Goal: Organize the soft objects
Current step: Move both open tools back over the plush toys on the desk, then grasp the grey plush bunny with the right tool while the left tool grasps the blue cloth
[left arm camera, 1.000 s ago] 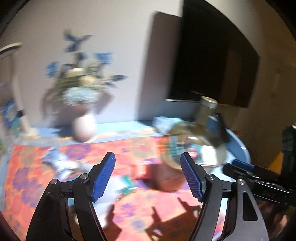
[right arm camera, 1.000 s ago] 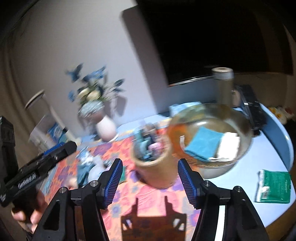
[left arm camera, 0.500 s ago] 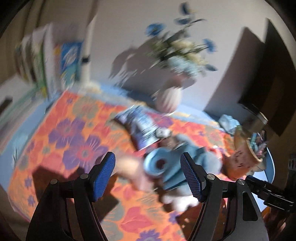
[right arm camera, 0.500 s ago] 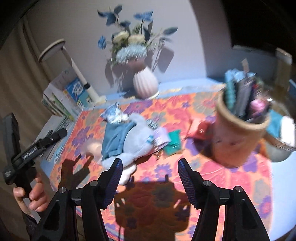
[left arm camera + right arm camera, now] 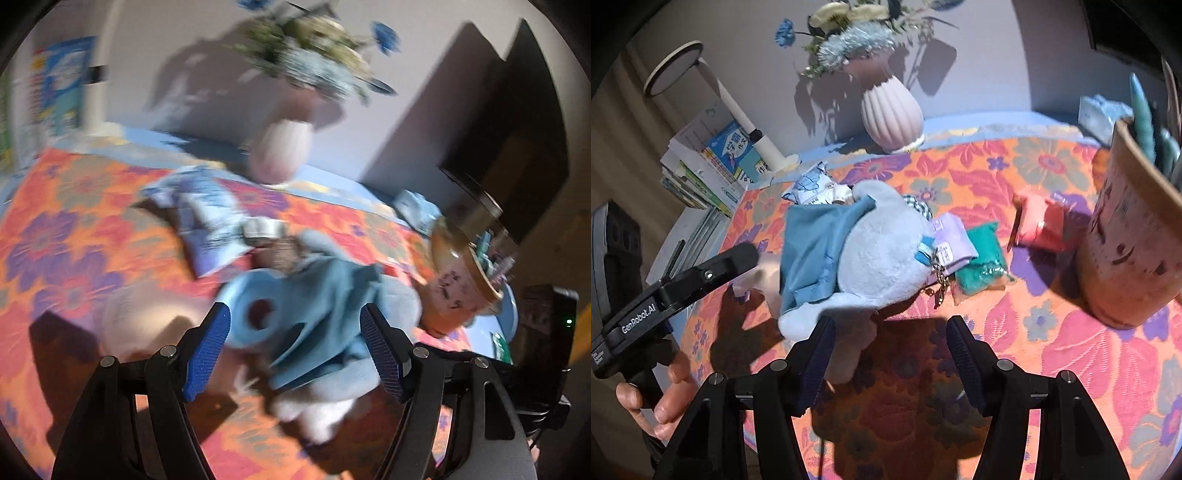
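Nearest us, our right gripper (image 5: 890,354) hangs with its jaws spread wide and nothing between them, over the orange floral tablecloth (image 5: 1052,354). Just beyond its left finger lies the pale blue plush toy (image 5: 882,258), with a teal cloth (image 5: 812,240) draped over its 9 o'clock side. Our left gripper (image 5: 295,347) is likewise released, its blurred view framing the same plush toy between the blue pads (image 5: 207,347); whether they touch it we cannot tell. At 3 o'clock of the toy sit a lilac pouch (image 5: 955,240) and a green packet (image 5: 982,258), then a red packet (image 5: 1039,225) and a brown pot (image 5: 1123,254). Farthest, at 12 o'clock, stands a ribbed pink vase (image 5: 892,114).
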Available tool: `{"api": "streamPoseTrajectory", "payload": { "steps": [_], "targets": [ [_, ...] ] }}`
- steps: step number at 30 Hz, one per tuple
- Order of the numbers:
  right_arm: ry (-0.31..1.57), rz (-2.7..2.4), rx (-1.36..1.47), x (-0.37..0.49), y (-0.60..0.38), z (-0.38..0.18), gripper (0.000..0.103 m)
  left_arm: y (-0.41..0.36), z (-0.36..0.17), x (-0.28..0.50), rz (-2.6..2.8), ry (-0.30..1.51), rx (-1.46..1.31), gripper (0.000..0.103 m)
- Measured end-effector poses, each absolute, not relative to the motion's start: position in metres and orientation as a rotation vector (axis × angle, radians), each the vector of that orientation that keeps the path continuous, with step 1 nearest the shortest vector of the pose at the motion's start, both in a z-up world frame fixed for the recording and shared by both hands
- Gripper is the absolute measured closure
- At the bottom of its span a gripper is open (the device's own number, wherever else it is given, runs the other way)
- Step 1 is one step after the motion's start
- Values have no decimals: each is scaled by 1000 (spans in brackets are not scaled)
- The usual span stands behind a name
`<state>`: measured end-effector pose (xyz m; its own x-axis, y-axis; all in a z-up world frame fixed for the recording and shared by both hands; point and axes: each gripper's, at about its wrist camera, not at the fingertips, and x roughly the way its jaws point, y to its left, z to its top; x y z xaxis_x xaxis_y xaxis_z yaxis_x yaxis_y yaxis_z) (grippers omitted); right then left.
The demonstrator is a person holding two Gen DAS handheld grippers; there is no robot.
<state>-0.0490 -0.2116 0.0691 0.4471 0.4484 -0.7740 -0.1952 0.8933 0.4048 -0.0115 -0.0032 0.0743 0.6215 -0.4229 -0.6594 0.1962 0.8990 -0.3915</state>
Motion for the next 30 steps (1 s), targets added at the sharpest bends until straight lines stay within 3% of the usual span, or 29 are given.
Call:
{"api": "streamPoseTrajectory", "payload": {
  "steps": [11,16,18,22,26,30],
  "targets": [
    [1027,444,462,-25,-235,60,43,-41,58,9,-502,866,-184,33],
    [1048,492,546,-7,-228,52,41,-37,50,15,-466,886,-160,79],
    [1058,488,564,-3,-226,49,36,-28,45,18,-450,888,-195,90],
    [1063,493,609,4,-224,45,33,-16,47,15,-444,868,-258,93],
    [1046,442,540,4,-219,50,50,-6,63,6,-421,807,-275,94],
    [986,417,521,-6,-219,63,51,16,86,-7,-391,733,-303,94]
  ]
}}
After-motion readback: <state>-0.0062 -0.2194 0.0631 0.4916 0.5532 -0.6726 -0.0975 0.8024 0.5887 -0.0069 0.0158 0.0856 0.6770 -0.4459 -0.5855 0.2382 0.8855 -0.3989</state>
